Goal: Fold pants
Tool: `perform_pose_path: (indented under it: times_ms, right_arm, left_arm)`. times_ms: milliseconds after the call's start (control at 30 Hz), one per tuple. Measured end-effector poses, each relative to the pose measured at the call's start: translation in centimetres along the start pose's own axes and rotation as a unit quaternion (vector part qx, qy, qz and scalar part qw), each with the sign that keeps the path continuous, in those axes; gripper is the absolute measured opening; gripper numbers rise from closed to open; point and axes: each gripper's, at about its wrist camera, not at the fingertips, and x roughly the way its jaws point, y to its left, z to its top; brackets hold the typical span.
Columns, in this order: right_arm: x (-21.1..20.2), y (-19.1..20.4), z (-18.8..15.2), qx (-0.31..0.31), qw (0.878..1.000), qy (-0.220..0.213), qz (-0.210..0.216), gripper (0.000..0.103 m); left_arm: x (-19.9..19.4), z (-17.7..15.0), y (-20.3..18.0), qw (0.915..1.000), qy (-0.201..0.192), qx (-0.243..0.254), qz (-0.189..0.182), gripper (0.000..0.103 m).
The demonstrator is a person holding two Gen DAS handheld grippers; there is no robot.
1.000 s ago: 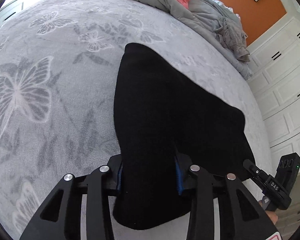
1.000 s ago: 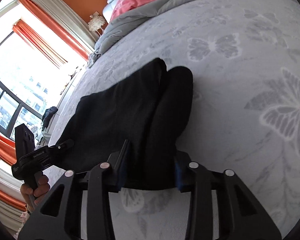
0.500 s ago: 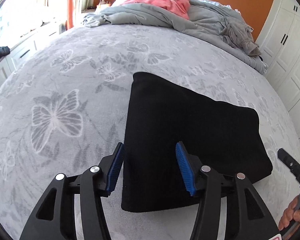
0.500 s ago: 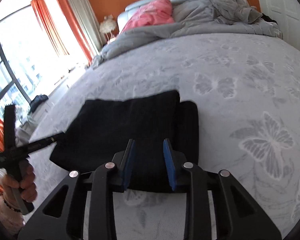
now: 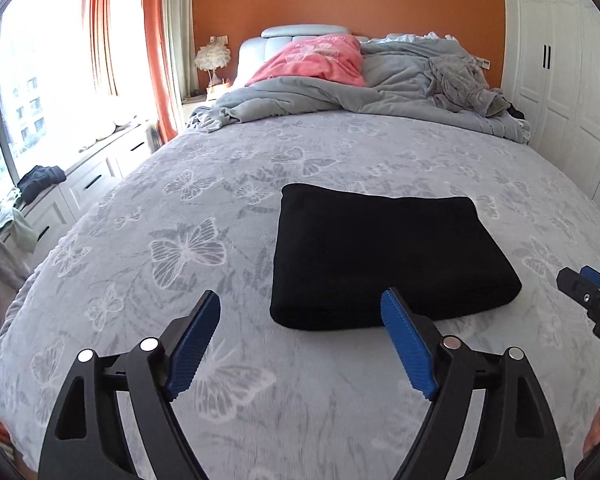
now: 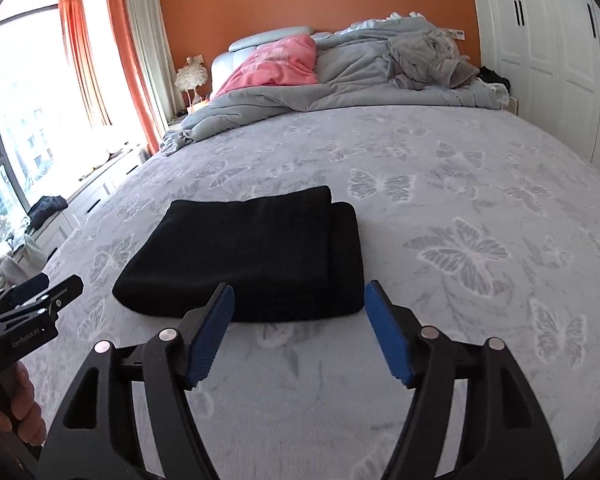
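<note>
Left wrist view shows our left gripper [image 5: 300, 326] held off the near edge of the black pants [image 5: 384, 256], its jaws spread wide with nothing between them; they have just been opening. From the right wrist view our right gripper [image 6: 298, 330] is the same: jaws apart, just opened, bare bedspread between the blue pads [image 6: 388, 340]. We judge that both are let go because the pants already lie as a compact folded block and need no more holding, so the fold looks finished or very nearly so. One layer juts out a little along the right side of the block in the right wrist view; if we wanted it neater, that edge is what we would square up.

The pants rest on the bed [image 5: 180, 208], toward its foot, on a grey bedspread with pale butterflies, a soft surface that lets the bundle sit without sliding. Farther back, a rumpled grey duvet [image 5: 400, 84] and a pink pillow [image 5: 316, 60] are piled by the headboard against an orange wall. Orange curtains [image 6: 128, 60] frame a bright window on the left; white wardrobe doors [image 5: 560, 72] stand on the right.
</note>
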Motion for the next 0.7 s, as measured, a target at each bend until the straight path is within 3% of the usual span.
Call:
perform_pose_path:
  times_ms: [67, 200, 267, 467, 633, 700]
  right_arm:
    - [-1.3, -0.2, -1.9, 0.022, 1.0, -0.017, -0.005, 0.075]
    - [-3.2, -1.1, -5.0, 0.06, 0.997, -0.052, -0.018, 0.076]
    - [-3.2, -1.2, -6.1, 0.061, 0.996, -0.05, -0.034, 0.087]
    - [-2.5, -1.1, -8.6, 0.043, 0.996, -0.059, -0.044, 0.087]
    - [-1.3, 0.2, -10.3, -0.005, 0.997, -0.055, -0.053, 0.088]
    - [-0.8, 0.2, -10.6, -0.005, 0.998, -0.043, -0.053, 0.089]
  left_arm:
    - [-1.1, -1.5, 0.4, 0.9999, -0.004, -0.009, -0.006, 0.082]
    - [-2.0, -4.1, 1.1, 0.9996, -0.022, -0.017, -0.002, 0.082]
    - [-2.2, -5.0, 1.1, 0.9993, -0.035, -0.007, 0.011, 0.082]
    - [-1.8, -7.6, 1.7, 0.999, -0.043, 0.004, 0.01, 0.082]
    - [-1.1, -9.2, 1.7, 0.997, -0.062, 0.027, 0.039, 0.082]
    - [-0.8, -9.7, 1.7, 0.9969, -0.063, 0.032, 0.034, 0.082]
